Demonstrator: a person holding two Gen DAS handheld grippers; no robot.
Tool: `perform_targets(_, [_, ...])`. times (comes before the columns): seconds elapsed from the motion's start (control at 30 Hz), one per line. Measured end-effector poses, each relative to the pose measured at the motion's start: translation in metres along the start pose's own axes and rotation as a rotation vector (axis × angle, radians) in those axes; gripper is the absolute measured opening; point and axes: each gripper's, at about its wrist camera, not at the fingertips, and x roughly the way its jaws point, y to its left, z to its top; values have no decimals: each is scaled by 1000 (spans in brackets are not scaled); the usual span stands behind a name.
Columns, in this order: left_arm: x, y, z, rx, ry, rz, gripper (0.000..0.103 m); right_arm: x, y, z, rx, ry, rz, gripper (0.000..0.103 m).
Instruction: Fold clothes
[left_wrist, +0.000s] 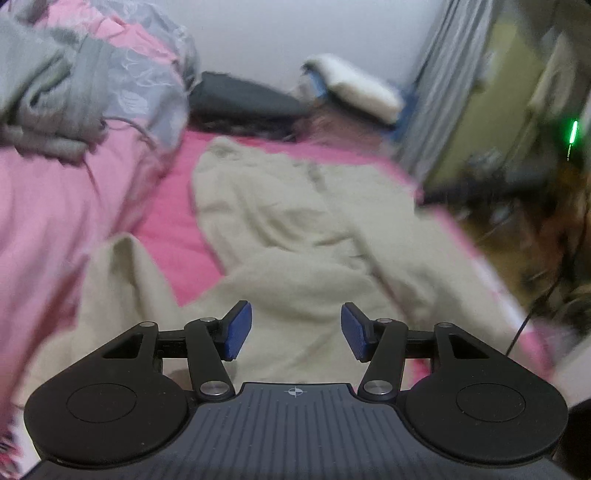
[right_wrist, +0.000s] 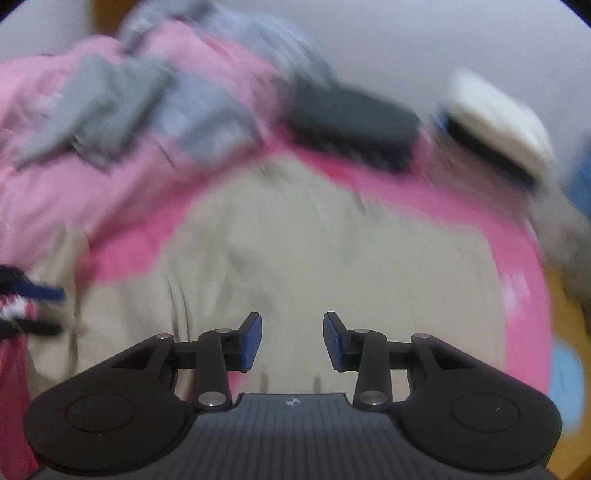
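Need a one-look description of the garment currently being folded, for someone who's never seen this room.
Start at the bed with the bright pink sheet. The beige garment lies spread on it, right ahead of both open grippers, left gripper and right gripper. It is the only pale beige piece; the grey clothes sit apart, bunched on the pink duvet.

This is a home bedroom: a bed (left_wrist: 173, 206) with a bright pink sheet fills the view, and a pink quilt (left_wrist: 48, 206) is heaped at nine o'clock with grey clothes (left_wrist: 44, 92) on top. Toward twelve o'clock sits a dark cushion (left_wrist: 240, 99) against a plain wall; grey curtains (left_wrist: 439, 92) hang at two o'clock.
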Motion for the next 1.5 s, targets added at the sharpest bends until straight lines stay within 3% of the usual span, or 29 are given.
perform_targets(0.13, [1,-14,14,20,77,151,53,27,-11,37,31,-53,173,39])
perform_targets(0.23, [-8,-19,18,30,91,283,57,46,-19,64,54,-92,303,39])
perform_targets(0.33, [-4,-9,23,-35,101,440,69,66,-27,91,78,-132,433,39])
perform_targets(0.43, [16,11,24,-131,148,548,75,88,-36,85,121,-102,480,39])
perform_targets(0.5, [38,24,20,-178,210,590,69,102,-41,80,150,-81,509,40])
perform_targets(0.57, [54,32,14,-186,257,633,20,117,-47,76,179,-60,539,40])
perform_targets(0.63, [53,29,12,-214,278,686,7,131,-52,71,208,-39,568,40])
perform_targets(0.83, [-14,-17,24,-234,348,831,4,162,-68,61,280,5,646,37])
perform_targets(0.97, [-52,-48,21,-240,452,861,4,163,-77,61,286,1,677,37])
perform_targets(1.1, [-82,-59,-8,-388,596,870,4,158,-80,60,250,6,685,37])
perform_targets(1.2, [-89,-61,-41,-474,728,836,5,156,-78,61,229,6,688,37])
perform_targets(1.3, [-85,-62,-72,-537,846,747,15,154,-71,62,205,-2,686,37])
perform_targets(1.37, [-94,-58,-74,-549,814,712,36,153,-64,64,174,-2,686,38])
perform_targets(1.5, [-112,-52,-77,-571,750,644,43,148,-55,68,99,-14,669,38])
